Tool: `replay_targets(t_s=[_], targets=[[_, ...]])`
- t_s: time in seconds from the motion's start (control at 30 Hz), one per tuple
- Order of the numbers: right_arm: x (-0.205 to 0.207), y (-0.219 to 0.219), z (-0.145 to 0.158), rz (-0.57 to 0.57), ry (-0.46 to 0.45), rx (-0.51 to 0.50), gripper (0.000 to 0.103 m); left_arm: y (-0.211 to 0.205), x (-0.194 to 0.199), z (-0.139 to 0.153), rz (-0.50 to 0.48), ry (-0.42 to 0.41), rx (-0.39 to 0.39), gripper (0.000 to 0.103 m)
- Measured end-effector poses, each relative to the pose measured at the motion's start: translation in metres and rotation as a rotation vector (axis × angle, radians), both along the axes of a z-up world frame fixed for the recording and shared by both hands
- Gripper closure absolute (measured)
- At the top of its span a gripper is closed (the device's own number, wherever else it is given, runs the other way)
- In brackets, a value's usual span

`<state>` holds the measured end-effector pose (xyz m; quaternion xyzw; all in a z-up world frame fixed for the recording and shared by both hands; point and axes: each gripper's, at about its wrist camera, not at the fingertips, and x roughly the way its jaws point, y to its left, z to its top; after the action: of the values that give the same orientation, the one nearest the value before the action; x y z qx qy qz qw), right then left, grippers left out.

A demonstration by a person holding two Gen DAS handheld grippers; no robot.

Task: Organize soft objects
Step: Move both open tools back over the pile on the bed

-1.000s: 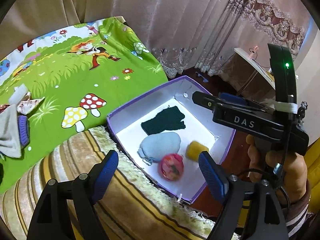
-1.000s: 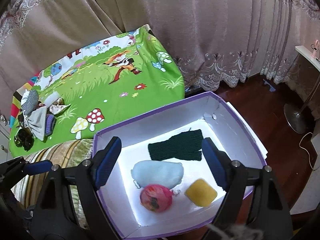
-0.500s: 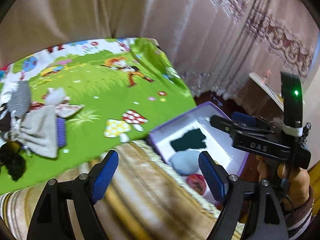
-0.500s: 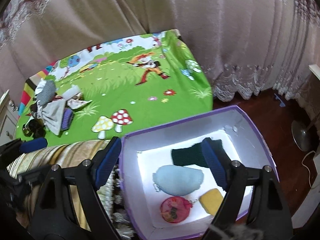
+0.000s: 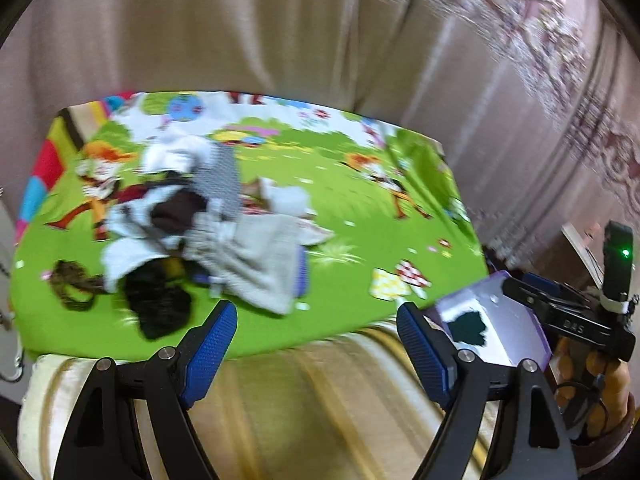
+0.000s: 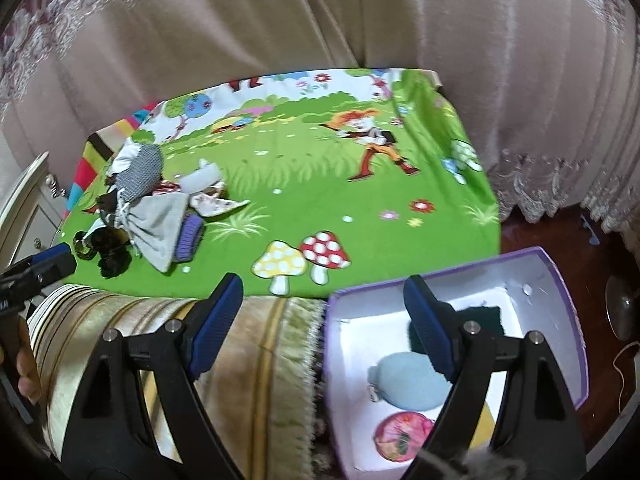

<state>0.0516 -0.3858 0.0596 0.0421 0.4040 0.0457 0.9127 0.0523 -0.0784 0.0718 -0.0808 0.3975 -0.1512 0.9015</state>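
Observation:
A heap of soft items [image 5: 224, 240] [image 6: 148, 212], grey, white, black and purple cloth, lies on the left part of a green cartoon mat [image 5: 360, 224] [image 6: 320, 184]. A purple box with a white inside [image 6: 560, 304] [image 5: 516, 320] stands at the right and holds a dark green knit piece [image 6: 488, 316] [image 5: 468, 330], a light blue pouch [image 6: 412, 384] and a pink round pouch [image 6: 402, 434]. My left gripper [image 5: 316, 344] hangs open and empty near the mat's front edge, below the heap. Over the box's left edge my right gripper [image 6: 324, 320] stands open and empty.
A striped beige cushion edge [image 6: 256, 364] [image 5: 320, 400] runs along the front of the mat. Pinkish curtains [image 6: 320, 20] hang behind. Dark wooden floor [image 6: 532, 232] lies to the right of the mat, and a white cabinet [image 6: 28, 204] stands at the far left.
Both grippers have swung left, away from the box toward the mat. The cloth heap now fills the middle of the left wrist view; the box has slid to the right edge.

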Motion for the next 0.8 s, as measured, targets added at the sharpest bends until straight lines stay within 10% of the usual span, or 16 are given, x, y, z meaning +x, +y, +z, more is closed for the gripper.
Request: replay_targets(t_s=[0.8], targets=[[0.087, 0.091, 0.005, 0.17, -0.012, -0.029, 0.018, 0.158, 0.045, -0.033, 0.404, 0.114, 0.04, 0.024]])
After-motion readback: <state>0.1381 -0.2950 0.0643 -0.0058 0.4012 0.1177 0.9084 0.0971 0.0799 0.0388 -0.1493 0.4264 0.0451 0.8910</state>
